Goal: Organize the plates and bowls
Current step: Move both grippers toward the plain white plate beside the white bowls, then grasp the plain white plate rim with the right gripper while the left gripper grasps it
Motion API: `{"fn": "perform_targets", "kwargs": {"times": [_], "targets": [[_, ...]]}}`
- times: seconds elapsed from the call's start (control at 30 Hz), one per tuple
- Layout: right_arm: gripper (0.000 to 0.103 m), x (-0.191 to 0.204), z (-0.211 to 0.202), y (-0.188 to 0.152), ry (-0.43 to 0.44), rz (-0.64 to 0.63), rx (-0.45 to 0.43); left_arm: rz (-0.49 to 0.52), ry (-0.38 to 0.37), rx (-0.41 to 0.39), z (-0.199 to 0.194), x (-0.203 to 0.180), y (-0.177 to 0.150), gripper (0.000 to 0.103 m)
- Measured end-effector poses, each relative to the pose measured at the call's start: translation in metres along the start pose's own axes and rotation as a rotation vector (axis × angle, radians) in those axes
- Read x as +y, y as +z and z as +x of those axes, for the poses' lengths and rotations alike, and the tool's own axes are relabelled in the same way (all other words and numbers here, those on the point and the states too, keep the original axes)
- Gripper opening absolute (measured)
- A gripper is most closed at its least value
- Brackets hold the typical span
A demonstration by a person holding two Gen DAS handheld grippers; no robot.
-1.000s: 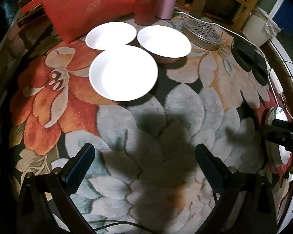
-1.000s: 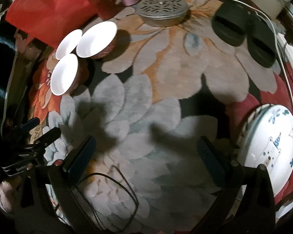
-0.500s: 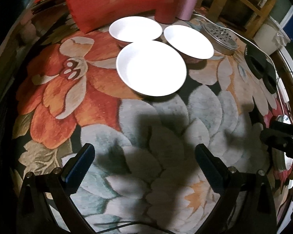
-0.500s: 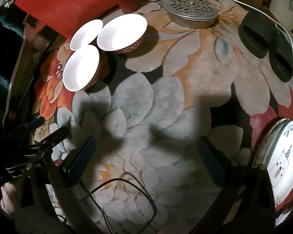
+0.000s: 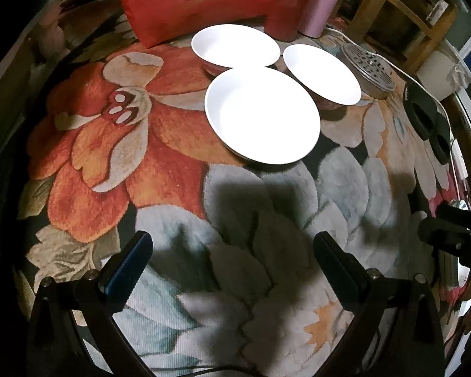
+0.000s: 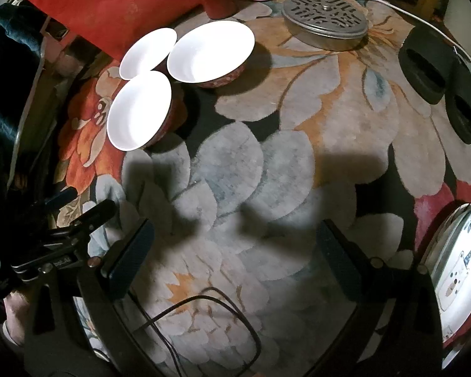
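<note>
No writing here is clear enough to read. Three white bowls [image 5: 262,114] sit close together on the flowery rug [image 5: 172,220], well ahead of the left gripper [image 5: 232,267]. Both the left and right gripper [image 6: 235,260] have jaws spread wide, holding nothing.

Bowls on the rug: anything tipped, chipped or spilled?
Nothing stands out. All three bowls sit upright and empty in a tight cluster on the floral rug. No chips or spills visible, though glare washes out their insides.
</note>
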State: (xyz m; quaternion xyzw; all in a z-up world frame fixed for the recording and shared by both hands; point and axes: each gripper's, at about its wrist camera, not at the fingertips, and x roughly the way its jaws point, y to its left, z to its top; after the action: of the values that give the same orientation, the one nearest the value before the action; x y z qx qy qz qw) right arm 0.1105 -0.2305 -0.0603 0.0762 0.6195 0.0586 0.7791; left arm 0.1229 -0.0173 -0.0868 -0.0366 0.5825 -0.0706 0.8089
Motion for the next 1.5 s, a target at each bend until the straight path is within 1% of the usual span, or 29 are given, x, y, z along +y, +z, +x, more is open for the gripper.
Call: {"fn": "perform_targets", "kwargs": {"times": [0.3, 0.37, 0.5, 0.63, 0.67, 0.7, 0.73, 0.77, 0.83, 0.87, 0.93, 0.97, 1.0, 1.03, 1.07, 1.1, 1.17, 1.2, 1.23, 1.27, 1.3, 1.37, 1.43, 1.5], "targets": [[0.103, 0.01, 0.015, 0.011, 0.041, 0.001, 0.013, -0.05, -0.017, 0.0, 0.009, 0.02, 0.014, 0.102], [0.103, 0.012, 0.02, 0.017, 0.056, 0.011, 0.017, -0.061, -0.027, -0.008, 0.01, 0.026, 0.02, 0.102], [0.103, 0.017, 0.029, 0.033, 0.114, 0.052, 0.019, -0.102, -0.054, -0.031, 0.01, 0.038, 0.035, 0.102], [0.102, 0.023, 0.038, 0.051, 0.142, 0.095, 0.007, -0.141, -0.084, -0.045, 0.014, 0.048, 0.05, 0.101], [0.1, 0.026, 0.043, 0.055, 0.162, 0.102, 0.009, -0.149, -0.091, -0.046, 0.017, 0.05, 0.054, 0.101], [0.098, 0.027, 0.047, 0.06, 0.178, 0.109, 0.014, -0.158, -0.099, -0.045, 0.019, 0.053, 0.058, 0.099], [0.092, 0.029, 0.051, 0.064, 0.192, 0.12, 0.019, -0.163, -0.102, -0.042, 0.021, 0.054, 0.061, 0.094], [0.085, 0.029, 0.056, 0.068, 0.204, 0.132, 0.026, -0.163, -0.103, -0.038, 0.024, 0.055, 0.064, 0.092], [0.079, 0.03, 0.067, 0.075, 0.221, 0.165, 0.04, -0.151, -0.1, -0.03, 0.028, 0.056, 0.071, 0.087], [0.077, 0.03, 0.071, 0.078, 0.238, 0.182, 0.045, -0.142, -0.1, -0.029, 0.031, 0.056, 0.074, 0.086], [0.067, 0.03, 0.082, 0.083, 0.262, 0.216, 0.053, -0.133, -0.108, -0.027, 0.036, 0.055, 0.08, 0.078], [0.063, 0.031, 0.086, 0.083, 0.272, 0.226, 0.058, -0.13, -0.116, -0.026, 0.038, 0.054, 0.082, 0.073], [0.06, 0.032, 0.091, 0.084, 0.285, 0.234, 0.063, -0.122, -0.127, -0.022, 0.042, 0.051, 0.084, 0.054], [0.052, 0.034, 0.096, 0.085, 0.294, 0.239, 0.068, -0.114, -0.134, -0.012, 0.046, 0.048, 0.087, 0.043], [0.043, 0.036, 0.098, 0.085, 0.299, 0.238, 0.071, -0.107, -0.138, -0.005, 0.049, 0.046, 0.088, 0.042], [0.038, 0.037, 0.1, 0.086, 0.305, 0.237, 0.075, -0.096, -0.143, -0.001, 0.052, 0.042, 0.09, 0.041], [0.026, 0.04, 0.105, 0.086, 0.307, 0.234, 0.079, -0.077, -0.142, -0.002, 0.057, 0.035, 0.093, 0.036], [0.023, 0.041, 0.107, 0.086, 0.308, 0.233, 0.08, -0.072, -0.143, -0.006, 0.059, 0.031, 0.095, 0.028], [0.018, 0.043, 0.108, 0.087, 0.311, 0.23, 0.082, -0.064, -0.143, -0.004, 0.061, 0.027, 0.097, 0.021], [0.014, 0.044, 0.109, 0.088, 0.308, 0.225, 0.085, -0.055, -0.138, 0.001, 0.063, 0.024, 0.099, 0.019], [0.013, 0.045, 0.11, 0.087, 0.291, 0.22, 0.086, -0.04, -0.127, 0.004, 0.065, 0.022, 0.1, 0.019], [0.012, 0.043, 0.11, 0.087, 0.285, 0.217, 0.082, -0.021, -0.111, 0.001, 0.065, 0.019, 0.1, 0.014], [0.012, 0.044, 0.109, 0.086, 0.272, 0.206, 0.08, -0.023, -0.128, 0.003, 0.062, 0.021, 0.097, 0.01], [0.012, 0.043, 0.104, 0.084, 0.268, 0.183, 0.073, -0.01, -0.133, 0.0, 0.058, 0.02, 0.091, 0.01]]}}
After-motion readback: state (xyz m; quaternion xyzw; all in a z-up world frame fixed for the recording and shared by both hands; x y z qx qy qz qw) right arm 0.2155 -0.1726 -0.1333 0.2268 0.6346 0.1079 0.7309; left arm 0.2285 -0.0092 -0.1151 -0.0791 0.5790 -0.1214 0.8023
